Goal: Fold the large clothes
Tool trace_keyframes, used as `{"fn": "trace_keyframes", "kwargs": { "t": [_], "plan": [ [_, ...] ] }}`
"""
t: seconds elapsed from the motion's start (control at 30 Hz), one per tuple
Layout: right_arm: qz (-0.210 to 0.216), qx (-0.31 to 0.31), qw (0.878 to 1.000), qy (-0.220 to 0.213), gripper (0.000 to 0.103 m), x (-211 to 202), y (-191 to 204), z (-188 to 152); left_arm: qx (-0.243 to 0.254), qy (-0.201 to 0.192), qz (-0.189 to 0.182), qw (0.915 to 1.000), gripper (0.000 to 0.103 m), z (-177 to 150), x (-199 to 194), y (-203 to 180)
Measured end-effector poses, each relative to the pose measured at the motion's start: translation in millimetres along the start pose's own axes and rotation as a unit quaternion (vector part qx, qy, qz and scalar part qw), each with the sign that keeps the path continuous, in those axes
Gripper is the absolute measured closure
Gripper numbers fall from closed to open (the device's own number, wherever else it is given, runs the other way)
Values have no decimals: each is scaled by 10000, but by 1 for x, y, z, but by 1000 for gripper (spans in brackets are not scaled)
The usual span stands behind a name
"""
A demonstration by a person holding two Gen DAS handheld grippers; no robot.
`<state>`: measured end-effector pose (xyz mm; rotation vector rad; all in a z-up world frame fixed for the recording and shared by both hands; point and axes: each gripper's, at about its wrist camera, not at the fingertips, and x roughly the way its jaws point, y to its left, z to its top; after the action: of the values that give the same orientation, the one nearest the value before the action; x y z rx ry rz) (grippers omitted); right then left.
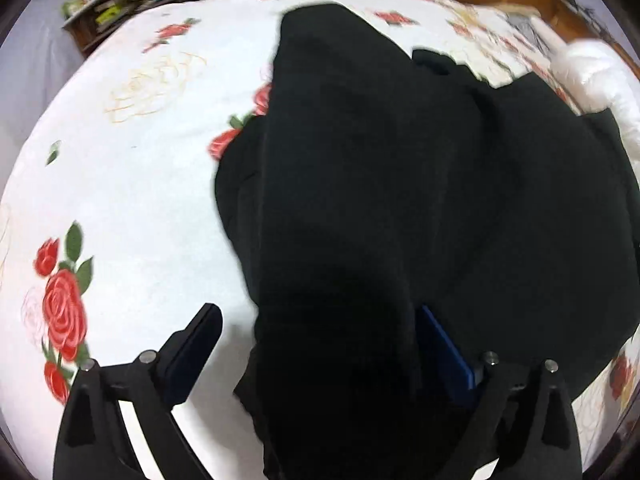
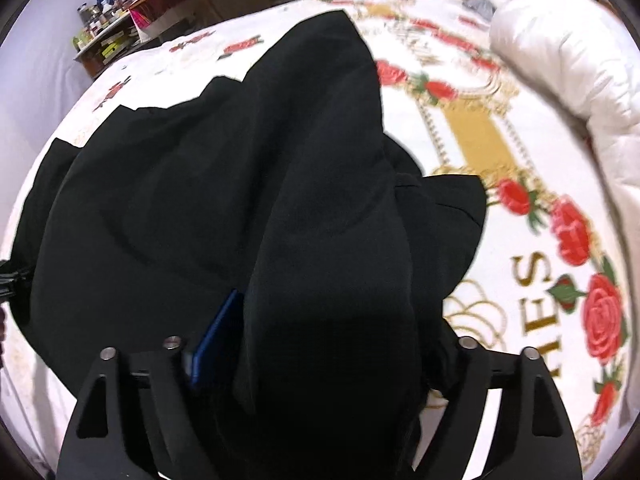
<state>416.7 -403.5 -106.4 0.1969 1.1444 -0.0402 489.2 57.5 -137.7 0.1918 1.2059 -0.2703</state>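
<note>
A large black garment (image 1: pixel 400 168) lies spread on a white bedspread with red roses (image 1: pixel 132 184). In the left wrist view a fold of it hangs between the fingers of my left gripper (image 1: pixel 320 332). The jaws stand wide apart, the left finger (image 1: pixel 192 344) clear of the cloth and the blue-padded right finger (image 1: pixel 444 348) against it. In the right wrist view the same black garment (image 2: pixel 224 184) drapes over my right gripper (image 2: pixel 324 344). Its blue left pad (image 2: pixel 218 340) shows beside the fold, and the right finger is hidden under cloth.
A white puffy quilt (image 2: pixel 572 76) lies at the bed's far right, also in the left wrist view (image 1: pixel 596 76). Cluttered wooden shelves (image 1: pixel 116 4) stand beyond the bed's far left edge. The bedspread (image 2: pixel 472 128) carries a gold crest and letters to the right of the garment.
</note>
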Motion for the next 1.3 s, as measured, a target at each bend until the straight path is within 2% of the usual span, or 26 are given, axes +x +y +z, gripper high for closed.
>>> {"fn": "trace_keyframes", "kwargs": {
  "t": [0.07, 0.13, 0.27, 0.33, 0.37, 0.43, 0.47, 0.5, 0.53, 0.6, 0.77, 0.9, 1.03, 1.13, 1.17, 1.2, 1.3],
  "plan": [
    [147, -54, 9998, 118, 13, 9, 1, 2, 102, 373, -90, 9992, 0, 3, 21, -6],
    [284, -75, 9991, 321, 11, 18, 0, 3, 10, 692, -343, 9970, 0, 5, 38, -9],
    [363, -125, 9979, 529, 11, 27, 0, 5, -44, 817, -399, 9958, 2, 11, 48, -13],
    [398, -110, 9970, 649, 12, 33, 4, 5, 134, 776, -337, 9963, 25, 14, 42, -25],
    [417, -93, 9967, 684, 16, 35, 5, 6, 255, 739, -219, 9967, 31, 15, 38, -34],
    [393, -45, 9975, 590, 32, 31, 10, 6, 401, 677, -52, 9969, 52, 18, 32, -49],
    [292, -142, 9985, 442, 45, 25, 18, 4, 373, 634, 60, 9973, 56, 19, 27, -53],
    [151, -269, 9990, 322, 53, 19, 25, 2, 305, 559, 106, 9979, 65, 19, 20, -56],
    [-35, -435, 9988, 207, 56, 13, 35, 0, 301, 440, 124, 9985, 70, 19, 13, -59],
    [-102, -445, 9989, 85, 65, 3, 39, -3, 195, 197, 48, 9996, 74, 17, -7, -60],
    [5, -292, 9980, -555, 70, -45, 36, -12, 73, -487, -97, 9987, 77, 17, -62, -72],
    [108, -353, 9934, -1083, 71, -87, 42, -16, 49, -852, -176, 9962, 77, 15, -94, -86],
    [171, -356, 9871, -1549, 72, -126, 46, -19, -152, -1197, -281, 9923, 77, 9, -118, -80],
    [285, -362, 9841, -1716, 72, -149, 43, -22, -301, -1330, -390, 9899, 77, 5, -136, -84],
    [302, -388, 9834, -1748, 72, -155, 42, -25, -232, -1389, -323, 9895, 77, 3, -145, -83],
    [315, -403, 9828, -1772, 72, -161, 42, -29, -176, -1422, -294, 9892, 77, -5, -148, -104],
    [302, -490, 9803, -1888, 72, -172, 55, -33, -166, -1538, -298, 9875, 77, -20, -162, -106]
  ]
}}
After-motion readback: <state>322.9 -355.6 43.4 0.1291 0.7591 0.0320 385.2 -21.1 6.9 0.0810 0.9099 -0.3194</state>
